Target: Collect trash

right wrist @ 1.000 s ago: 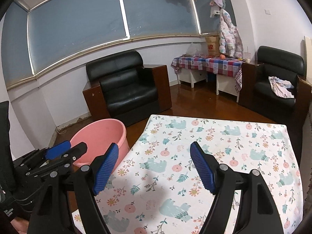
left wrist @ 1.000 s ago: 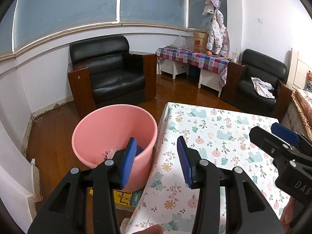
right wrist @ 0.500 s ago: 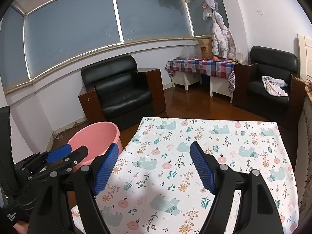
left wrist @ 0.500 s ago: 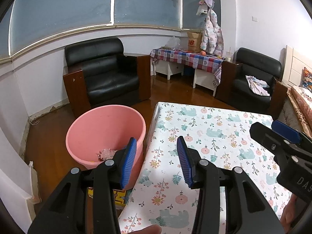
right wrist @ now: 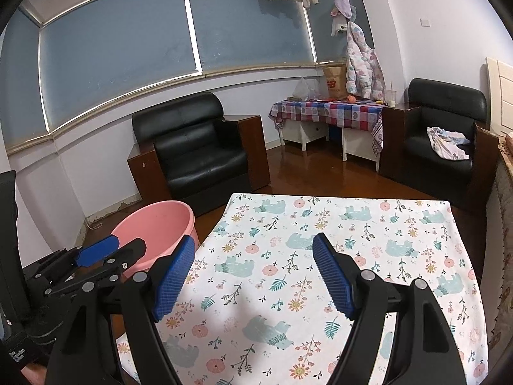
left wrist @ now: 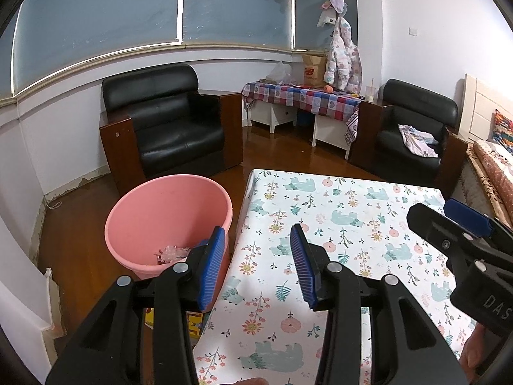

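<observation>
A pink bucket (left wrist: 166, 211) stands on the floor just left of the table; crumpled clear and red trash (left wrist: 171, 252) lies in its bottom. The bucket also shows in the right wrist view (right wrist: 154, 231). My left gripper (left wrist: 258, 268) is open and empty, held above the table's left edge beside the bucket. My right gripper (right wrist: 253, 276) is open and empty over the floral tablecloth (right wrist: 352, 240). The right gripper also shows at the right of the left wrist view (left wrist: 461, 234); the left gripper shows at the lower left of the right wrist view (right wrist: 96, 263).
A black armchair (left wrist: 166, 122) stands behind the bucket, another (left wrist: 416, 134) at the far right with a cloth on it. A checked-cloth side table (left wrist: 304, 99) stands against the back wall. A colourful box (left wrist: 192, 320) lies on the floor under the table's edge.
Both grippers have pulled back and risen a little, so the bucket and table look farther away. Both stay open and empty.
</observation>
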